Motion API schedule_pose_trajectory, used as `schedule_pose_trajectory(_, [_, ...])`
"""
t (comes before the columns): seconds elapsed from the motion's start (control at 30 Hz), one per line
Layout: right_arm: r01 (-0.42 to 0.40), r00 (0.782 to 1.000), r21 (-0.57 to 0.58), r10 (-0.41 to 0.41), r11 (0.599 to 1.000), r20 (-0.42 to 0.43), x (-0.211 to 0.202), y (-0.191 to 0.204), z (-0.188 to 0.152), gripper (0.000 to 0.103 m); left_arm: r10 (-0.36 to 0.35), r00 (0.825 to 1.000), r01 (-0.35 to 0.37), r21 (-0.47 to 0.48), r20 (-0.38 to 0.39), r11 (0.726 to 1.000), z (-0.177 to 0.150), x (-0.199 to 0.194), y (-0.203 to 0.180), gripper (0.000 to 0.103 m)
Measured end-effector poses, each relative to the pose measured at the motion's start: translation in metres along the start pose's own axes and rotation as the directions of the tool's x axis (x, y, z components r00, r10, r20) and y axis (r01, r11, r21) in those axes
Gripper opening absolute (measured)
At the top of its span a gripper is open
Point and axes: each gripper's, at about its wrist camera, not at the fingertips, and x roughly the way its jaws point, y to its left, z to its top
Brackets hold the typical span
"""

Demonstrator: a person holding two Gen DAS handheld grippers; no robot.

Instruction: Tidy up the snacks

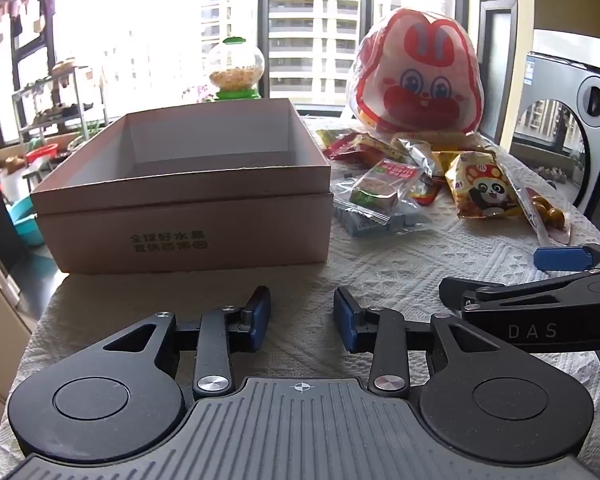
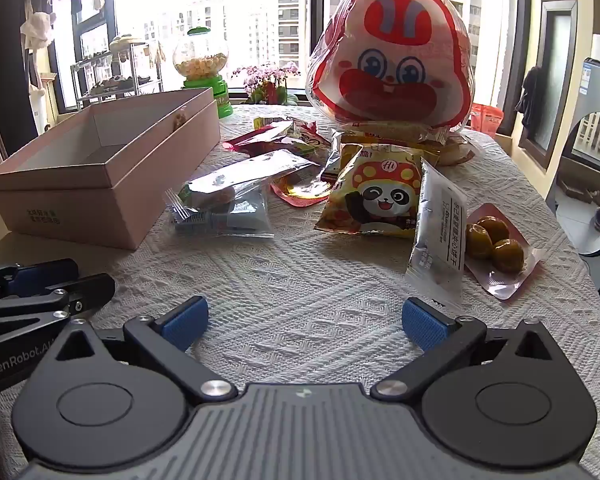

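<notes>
My left wrist view looks low across the table, open pink cardboard box (image 1: 184,200) near at 11 o'clock; my right view shares it (image 2: 100,172) at 10 o'clock.

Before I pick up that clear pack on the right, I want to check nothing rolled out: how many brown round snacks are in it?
3, all inside the clear pack: two side by side at its far end, one nearer. More may hide underneath.

I count one open pink cardboard box (image 2: 100,168), one big red-and-white rabbit-face bag (image 2: 392,64), one yellow panda-print snack bag (image 2: 374,200), one silver sachet (image 2: 438,236), one clear pack of three brown chestnuts (image 2: 496,246), and one green-based candy dispenser (image 2: 202,68).
</notes>
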Motion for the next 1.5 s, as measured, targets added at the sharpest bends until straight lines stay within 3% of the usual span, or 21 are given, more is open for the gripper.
schedule_pose_trajectory(1.5, [0.000, 1.000, -0.003, 0.000, 1.000, -0.001, 0.0020, 0.0013, 0.0008, 0.103, 0.013, 1.000, -0.013, 0.021, 0.001, 1.000, -0.0011, 0.0008, -0.0037, 0.040])
